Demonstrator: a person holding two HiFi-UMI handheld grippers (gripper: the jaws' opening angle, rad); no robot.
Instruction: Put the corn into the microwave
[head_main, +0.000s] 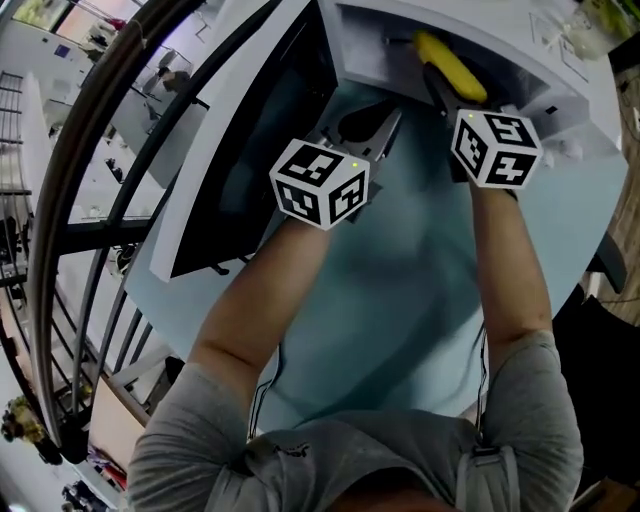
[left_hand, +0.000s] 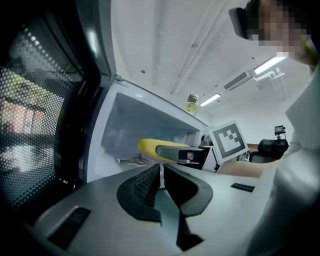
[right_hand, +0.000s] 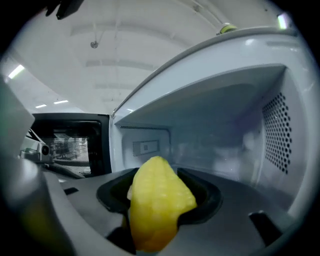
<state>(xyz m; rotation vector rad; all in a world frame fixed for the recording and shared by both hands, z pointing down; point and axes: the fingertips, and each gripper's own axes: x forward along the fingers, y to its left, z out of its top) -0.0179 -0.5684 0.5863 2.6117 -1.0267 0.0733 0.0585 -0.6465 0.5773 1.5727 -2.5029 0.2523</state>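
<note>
The yellow corn cob (head_main: 450, 65) (right_hand: 157, 205) is clamped in my right gripper (head_main: 445, 95) (right_hand: 160, 185), its tip poking into the mouth of the white microwave (head_main: 560, 90) (right_hand: 215, 140). The cavity shows nothing else inside. The microwave door (head_main: 250, 150) (left_hand: 45, 140) stands swung open to the left. My left gripper (head_main: 370, 125) (left_hand: 161, 170) hovers just in front of the opening, between door and corn, its jaws shut with nothing in them. From the left gripper view the corn (left_hand: 147, 146) and a right gripper finger (left_hand: 172, 150) show side-on.
The microwave sits on a pale blue table (head_main: 400, 300). A small greenish object (left_hand: 192, 104) stands on the microwave's top. A dark curved railing (head_main: 90, 200) runs along the left. Vent holes (right_hand: 277, 130) line the cavity's right wall.
</note>
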